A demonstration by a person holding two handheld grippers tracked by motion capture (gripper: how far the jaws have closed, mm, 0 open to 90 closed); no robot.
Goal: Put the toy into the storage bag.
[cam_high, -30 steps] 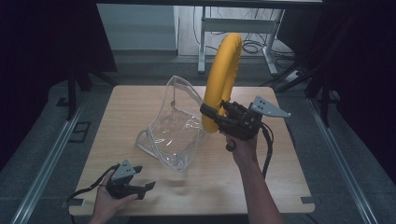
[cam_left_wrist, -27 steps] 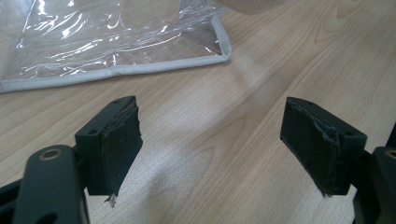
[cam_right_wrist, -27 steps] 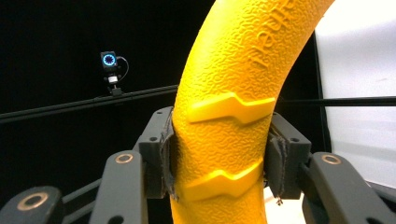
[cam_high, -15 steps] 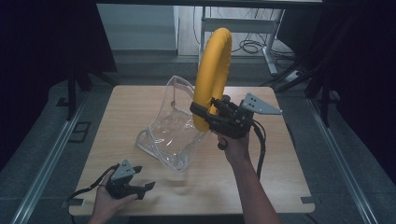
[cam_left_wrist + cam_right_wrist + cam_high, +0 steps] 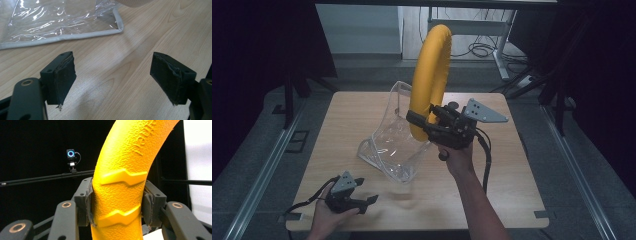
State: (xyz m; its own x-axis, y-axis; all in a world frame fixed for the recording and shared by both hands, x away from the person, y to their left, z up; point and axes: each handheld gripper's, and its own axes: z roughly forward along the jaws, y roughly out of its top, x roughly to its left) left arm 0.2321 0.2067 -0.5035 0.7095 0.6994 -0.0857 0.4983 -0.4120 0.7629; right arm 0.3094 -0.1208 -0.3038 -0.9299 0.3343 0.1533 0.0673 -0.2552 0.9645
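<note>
Your right gripper (image 5: 418,121) clamps a yellow foam ring (image 5: 430,80), its jaws pressed tight against both sides of the textured band. In the right gripper view the ring (image 5: 120,185) rises between the pads and curves away toward 1 o'clock, with raised chevron ribs across its face and embossed lettering too partial to read. In the high view you hold the ring upright above the middle of the wooden table (image 5: 512,170), its lower end just above the open mouth of a clear plastic bag (image 5: 392,145) that stands below it and toward 8 o'clock. Whether ring and bag touch cannot be told.

Your left gripper (image 5: 371,199) rests near the table's front edge, at about 7 o'clock from the bag and well apart from it. In the left gripper view its jaws stand wide and grasp nothing, with bare wood grain between them. Beyond them, toward 11 o'clock, lies the bag's (image 5: 50,22) crinkled film, and its grey-trimmed edge (image 5: 62,37) runs across the tabletop to a corner at about 12 o'clock.

A small device with a glowing blue ring (image 5: 70,153) sits on a dark rail behind your right gripper.
</note>
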